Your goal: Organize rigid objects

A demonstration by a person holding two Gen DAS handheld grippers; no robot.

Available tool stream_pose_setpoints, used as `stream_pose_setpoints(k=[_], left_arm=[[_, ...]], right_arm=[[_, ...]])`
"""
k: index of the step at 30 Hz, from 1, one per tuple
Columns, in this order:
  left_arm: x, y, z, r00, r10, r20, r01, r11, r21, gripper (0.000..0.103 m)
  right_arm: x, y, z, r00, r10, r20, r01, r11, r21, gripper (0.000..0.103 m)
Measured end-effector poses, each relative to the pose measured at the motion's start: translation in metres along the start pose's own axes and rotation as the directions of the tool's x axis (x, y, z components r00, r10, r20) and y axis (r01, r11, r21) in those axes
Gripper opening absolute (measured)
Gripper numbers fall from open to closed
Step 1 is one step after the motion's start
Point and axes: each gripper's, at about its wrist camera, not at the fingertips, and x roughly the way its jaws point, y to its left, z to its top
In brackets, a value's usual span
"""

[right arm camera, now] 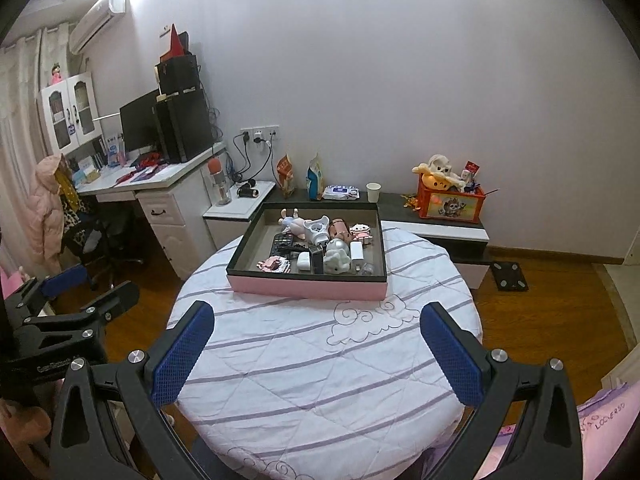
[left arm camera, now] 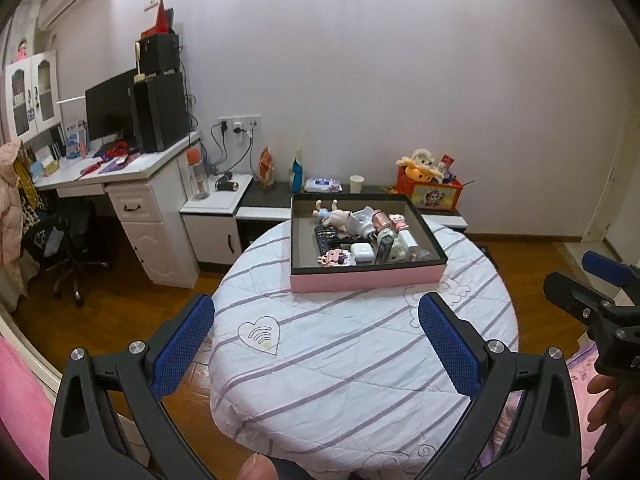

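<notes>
Both grippers hover wide open and empty over the round, cloth-covered desk (left arm camera: 340,360).

The left gripper (left arm camera: 316,344) and right gripper (right arm camera: 318,344) sit well short of the pink box (right arm camera: 308,286), which rests at the desk's far side holding small toys, a white earbud case (right arm camera: 304,261) and a calculator (right arm camera: 281,245).
</notes>
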Motion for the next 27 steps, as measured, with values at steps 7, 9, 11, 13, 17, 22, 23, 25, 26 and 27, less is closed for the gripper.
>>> stream_pose_setpoints(k=[7, 9, 11, 13, 17, 22, 23, 25, 26, 27], left_arm=[[-0.017, 0.003, 0.0, 0.999, 0.02, 0.025, -0.019, 1.0, -0.015, 0.103], [-0.021, 0.002, 0.0, 0.999, 0.022, 0.03, -0.021, 1.0, -0.012, 0.103], [-0.024, 0.001, 0.0, 0.999, 0.022, 0.039, -0.022, 1.0, -0.008, 0.103], [-0.027, -0.001, 0.0, 0.999, 0.021, 0.045, -0.021, 1.0, -0.006, 0.103], [-0.03, 0.0, 0.0, 0.999, 0.024, 0.048, -0.024, 1.0, -0.005, 0.103], [-0.032, -0.002, 0.0, 0.998, 0.032, 0.047, -0.032, 0.999, -0.004, 0.103], [-0.033, -0.002, 0.0, 0.998, 0.033, 0.047, -0.032, 0.999, -0.004, 0.103], [-0.033, -0.002, 0.0, 0.998, 0.033, 0.048, -0.033, 0.999, -0.004, 0.103], [-0.033, -0.002, 0.0, 0.998, 0.033, 0.048, -0.033, 0.999, -0.004, 0.103], [-0.033, -0.002, 0.0, 0.998, 0.034, 0.048, -0.034, 0.999, -0.003, 0.103]], right_arm=[[-0.016, 0.001, -0.002, 0.999, -0.001, 0.037, 0.0, 1.0, 0.018, 0.103], [-0.019, 0.003, -0.002, 0.999, -0.001, 0.039, 0.001, 1.0, 0.01, 0.103], [-0.02, 0.003, -0.003, 0.999, 0.001, 0.042, -0.002, 1.0, 0.008, 0.103], [-0.022, 0.005, -0.004, 0.999, 0.005, 0.044, -0.005, 1.0, 0.002, 0.103], [-0.024, 0.007, -0.004, 0.999, 0.007, 0.046, -0.006, 1.0, -0.009, 0.103], [-0.027, 0.007, -0.004, 0.999, 0.007, 0.05, -0.007, 1.0, -0.009, 0.103], [-0.027, 0.007, -0.004, 0.999, 0.006, 0.049, -0.006, 1.0, -0.009, 0.103], [-0.027, 0.007, -0.004, 0.999, 0.009, 0.049, -0.009, 1.0, -0.009, 0.103], [-0.026, 0.007, -0.003, 0.999, 0.01, 0.049, -0.01, 1.0, -0.009, 0.103], [-0.026, 0.007, -0.003, 0.999, 0.01, 0.049, -0.009, 1.0, -0.01, 0.103]])
